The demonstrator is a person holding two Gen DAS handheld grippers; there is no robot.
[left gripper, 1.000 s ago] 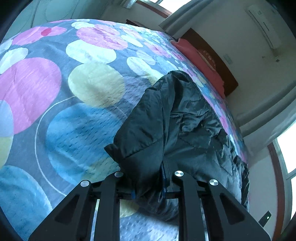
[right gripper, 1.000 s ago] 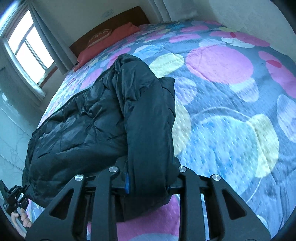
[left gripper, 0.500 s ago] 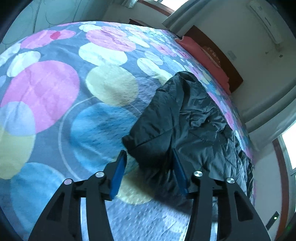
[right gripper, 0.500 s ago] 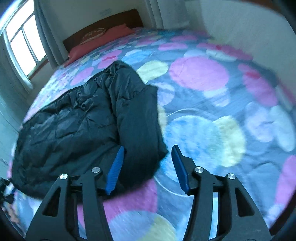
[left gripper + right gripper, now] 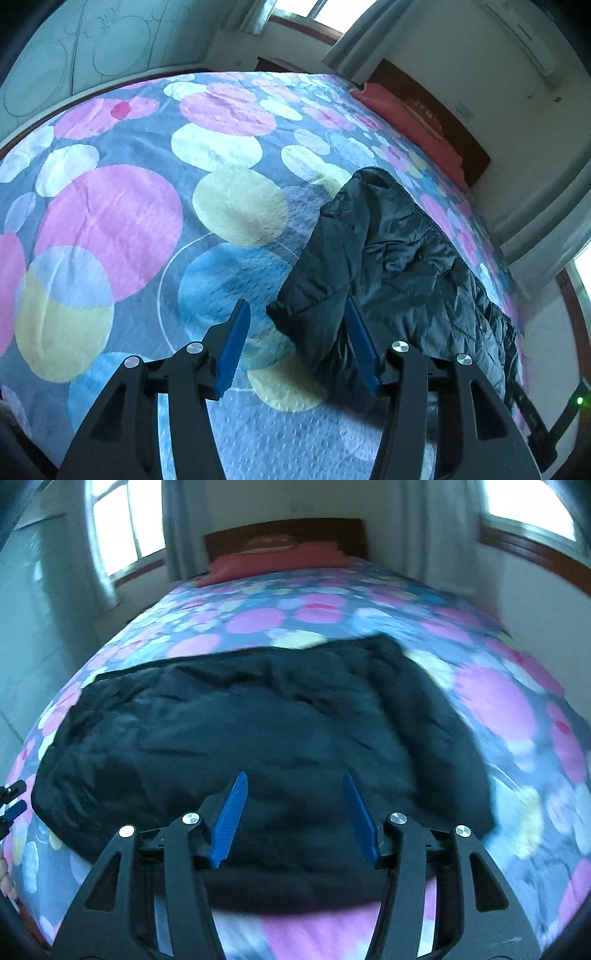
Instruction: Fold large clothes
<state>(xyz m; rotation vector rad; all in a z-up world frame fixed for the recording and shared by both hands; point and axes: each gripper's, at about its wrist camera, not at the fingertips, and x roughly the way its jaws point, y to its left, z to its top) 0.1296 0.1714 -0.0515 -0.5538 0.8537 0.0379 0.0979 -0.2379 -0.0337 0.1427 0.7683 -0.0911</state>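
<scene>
A large black padded jacket point(image 5: 391, 266) lies on the bed, one sleeve folded along its body. My left gripper point(image 5: 295, 314) is open and empty, its blue pads point(image 5: 236, 343) straddling the sleeve's cuff end without holding it. In the right wrist view the jacket point(image 5: 258, 731) spreads wide across the bed, blurred by motion. My right gripper point(image 5: 293, 786) is open and empty, raised above the jacket's near edge. The other gripper's tips point(image 5: 11, 805) show at the far left edge.
The bed has a quilt point(image 5: 110, 221) with pink, blue and yellow circles. A red pillow point(image 5: 273, 563) and wooden headboard point(image 5: 284, 531) are at the far end. Windows with curtains point(image 5: 125, 528) and walls surround the bed.
Both grippers let go of the jacket's sleeve and opened. Both pulled back from it. The right gripper swung round to face the headboard, above the jacket's body.
</scene>
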